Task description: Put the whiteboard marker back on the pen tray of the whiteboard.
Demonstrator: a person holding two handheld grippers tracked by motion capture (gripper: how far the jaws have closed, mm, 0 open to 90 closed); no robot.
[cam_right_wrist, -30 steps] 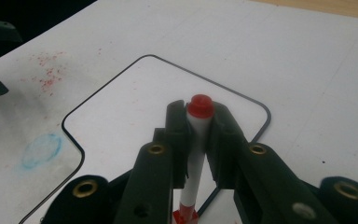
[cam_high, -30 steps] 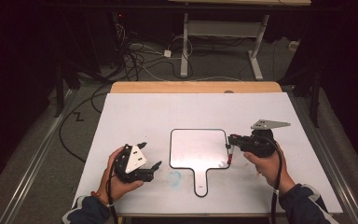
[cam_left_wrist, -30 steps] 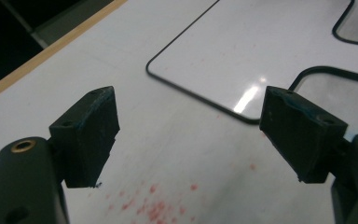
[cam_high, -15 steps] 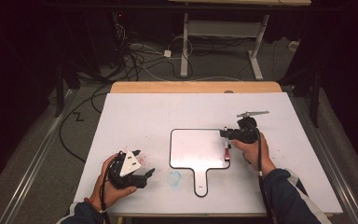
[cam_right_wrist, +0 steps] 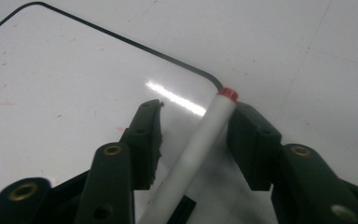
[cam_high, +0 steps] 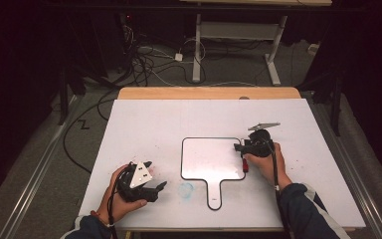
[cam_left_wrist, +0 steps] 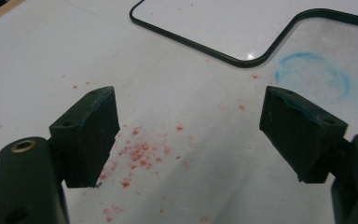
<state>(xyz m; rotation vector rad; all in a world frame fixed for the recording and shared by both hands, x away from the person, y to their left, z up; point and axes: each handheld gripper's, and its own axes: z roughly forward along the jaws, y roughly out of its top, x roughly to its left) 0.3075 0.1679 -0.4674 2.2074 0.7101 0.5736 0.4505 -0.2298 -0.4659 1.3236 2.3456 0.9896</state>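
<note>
Your right tool (cam_high: 239, 148) sits at the right edge of the small whiteboard (cam_high: 211, 157), which lies flat on the desk (cam_high: 179, 119), a bit toward the near edge and right of centre, handle pointing at the near edge. Its jaws have just been opening. A white marker (cam_right_wrist: 200, 144) with a red end lies between them. In the right gripper view the marker leans against the right-hand pad, with a clear gap to the other pad (cam_right_wrist: 149, 135), so it isn't pinched: jaws part spread. The marker's red end is at the board's rounded corner, right on the black rim. In the high view the marker shows as a short red bit (cam_high: 245, 165) just under your right hand (cam_high: 263, 162).

Your left tool (cam_high: 154, 181) is near the desk's near-left corner, held low over the white surface, jaws spread wide with nothing between them. The left gripper view shows red specks (cam_left_wrist: 140, 151) on the desk under it and a faint blue ring smudge (cam_left_wrist: 314, 77) just beyond, beside the board's handle.
</note>
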